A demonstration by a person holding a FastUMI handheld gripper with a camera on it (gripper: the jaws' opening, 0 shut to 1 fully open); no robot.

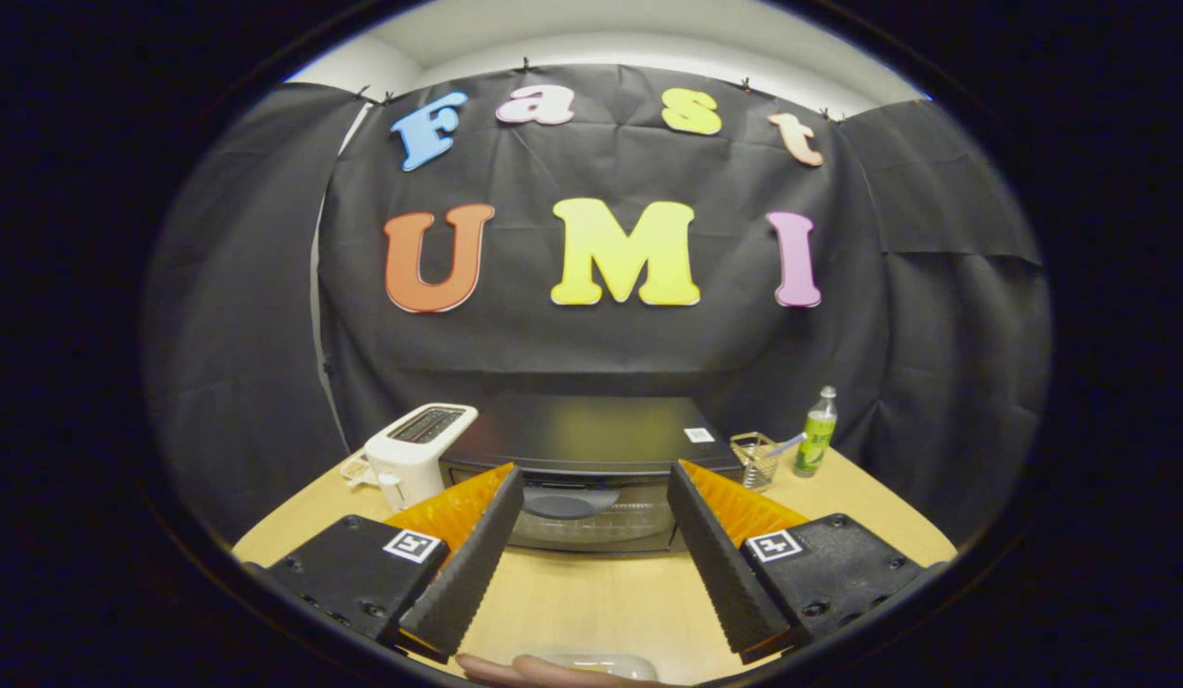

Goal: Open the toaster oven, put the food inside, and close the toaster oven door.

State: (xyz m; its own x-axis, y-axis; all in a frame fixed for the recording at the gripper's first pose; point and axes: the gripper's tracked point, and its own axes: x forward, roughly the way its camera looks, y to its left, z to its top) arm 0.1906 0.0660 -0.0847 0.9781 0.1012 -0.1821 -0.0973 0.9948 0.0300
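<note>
A black toaster oven (591, 435) stands at the back of the wooden table (591, 602), against the booth's wall. Its glass door (596, 521) looks upright and shut, with a dark rounded shape behind the glass. My gripper (593, 471) is open and holds nothing. Its two ridged black fingers (467, 564) spread wide, and the oven's front shows between them, still some way ahead. A pale, pinkish object (572, 667) lies at the table's near edge, behind the fingers. I cannot tell what it is.
A white slot toaster (415, 454) stands just left of the oven. To the right of the oven are a small clear cup (754, 461) holding a blue-handled item and a green bottle (816, 435). Bare tabletop lies between the fingers and the oven.
</note>
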